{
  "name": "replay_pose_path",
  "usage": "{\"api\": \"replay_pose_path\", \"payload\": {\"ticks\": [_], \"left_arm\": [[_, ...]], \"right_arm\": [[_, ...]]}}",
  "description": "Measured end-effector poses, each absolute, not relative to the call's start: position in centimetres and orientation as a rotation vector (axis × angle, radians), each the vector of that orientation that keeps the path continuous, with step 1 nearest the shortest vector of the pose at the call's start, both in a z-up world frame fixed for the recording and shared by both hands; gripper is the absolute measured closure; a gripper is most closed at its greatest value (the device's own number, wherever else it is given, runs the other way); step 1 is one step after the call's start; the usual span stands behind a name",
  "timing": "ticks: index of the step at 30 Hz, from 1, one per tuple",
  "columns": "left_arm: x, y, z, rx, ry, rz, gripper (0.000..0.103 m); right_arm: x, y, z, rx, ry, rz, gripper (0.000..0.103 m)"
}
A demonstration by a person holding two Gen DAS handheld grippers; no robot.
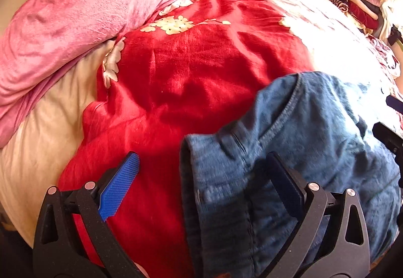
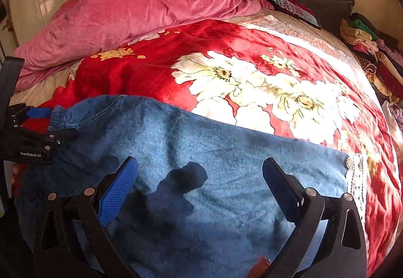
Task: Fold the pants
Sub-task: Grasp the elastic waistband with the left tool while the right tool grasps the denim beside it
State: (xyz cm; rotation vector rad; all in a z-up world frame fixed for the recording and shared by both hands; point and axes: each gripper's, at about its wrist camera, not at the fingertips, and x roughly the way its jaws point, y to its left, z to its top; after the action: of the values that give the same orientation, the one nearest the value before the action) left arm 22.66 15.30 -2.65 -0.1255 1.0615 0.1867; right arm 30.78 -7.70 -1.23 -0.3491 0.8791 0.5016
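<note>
Blue jeans point(image 2: 201, 177) lie on a red floral blanket point(image 2: 151, 71), their near end cut off. Both the left gripper point(image 1: 201, 174) and the right gripper point(image 2: 200, 174) hover spread wide, holding nothing; sun glare point(image 1: 335, 46) washes out the blanket's far side.

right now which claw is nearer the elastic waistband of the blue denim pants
Left. The left claw sits open right at the gathered waistband end of the blue denim pants. The right claw hangs open over the middle of the legs, nearer the lace-trimmed cuffs.

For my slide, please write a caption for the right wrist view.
Open right gripper hovers over blue jeans spread on a red floral blanket.
</note>
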Motion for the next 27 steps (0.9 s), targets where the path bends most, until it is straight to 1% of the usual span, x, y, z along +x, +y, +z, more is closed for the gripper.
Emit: {"api": "replay_pose_path", "payload": {"ticks": [4, 5, 6, 7, 8, 10, 13, 16, 17, 19, 20, 21, 22, 23, 24, 27], "left_arm": [[23.2, 15.8, -2.9, -0.156, 1.045, 0.157, 0.009], [23.2, 15.7, -2.8, -0.147, 1.035, 0.144, 0.011], [23.4, 15.7, -2.7, -0.134, 1.025, 0.136, 0.016], [23.5, 15.6, -2.6, -0.134, 1.021, 0.124, 0.031], [23.4, 15.6, -2.5, -0.155, 1.017, 0.091, 0.053], [23.2, 15.5, -2.0, -0.173, 0.993, 0.058, 0.068], [22.3, 15.1, -1.2, -0.145, 0.952, 0.049, 0.073], [21.3, 15.0, 0.0, -0.144, 0.906, 0.035, 0.075], [21.3, 14.9, 0.3, -0.146, 0.894, 0.031, 0.075], [20.6, 14.8, 1.1, -0.155, 0.866, 0.022, 0.075], [20.2, 14.7, 1.6, -0.156, 0.848, 0.016, 0.075], [20.3, 14.6, 1.9, -0.155, 0.840, 0.013, 0.075], [20.0, 14.5, 2.2, -0.157, 0.829, 0.008, 0.075], [20.2, 14.4, 2.3, -0.155, 0.826, 0.005, 0.075], [20.1, 14.4, 2.4, -0.147, 0.824, 0.003, 0.075], [19.6, 14.2, 2.4, -0.125, 0.817, 0.020, 0.075]], "right_arm": [[32.8, -6.6, -1.9, -0.379, 0.895, 0.558, 0.004], [33.3, -6.4, -2.1, -0.383, 0.897, 0.566, 0.004], [33.8, -6.1, -2.4, -0.397, 0.898, 0.572, 0.004], [34.3, -5.8, -2.6, -0.408, 0.897, 0.578, 0.004], [34.7, -5.6, -3.0, -0.423, 0.901, 0.580, 0.004], [35.3, -5.3, -3.5, -0.455, 0.906, 0.577, 0.004], [35.9, -4.9, -3.7, -0.469, 0.909, 0.602, 0.004], [35.9, -3.9, -3.7, -0.519, 0.880, 0.638, 0.005], [35.8, -3.4, -3.7, -0.544, 0.872, 0.656, 0.006], [35.4, -2.4, -3.9, -0.594, 0.861, 0.692, 0.010], [35.2, -1.9, -4.2, -0.623, 0.858, 0.705, 0.022], [35.1, -1.5, -4.5, -0.641, 0.862, 0.720, 0.030], [34.8, -1.2, -4.7, -0.651, 0.866, 0.737, 0.035], [34.5, -1.0, -4.7, -0.651, 0.870, 0.765, 0.052], [34.2, -0.9, -4.6, -0.636, 0.881, 0.800, 0.072], [32.8, -1.4, -3.6, -0.607, 0.857, 0.807, 0.094]]}}
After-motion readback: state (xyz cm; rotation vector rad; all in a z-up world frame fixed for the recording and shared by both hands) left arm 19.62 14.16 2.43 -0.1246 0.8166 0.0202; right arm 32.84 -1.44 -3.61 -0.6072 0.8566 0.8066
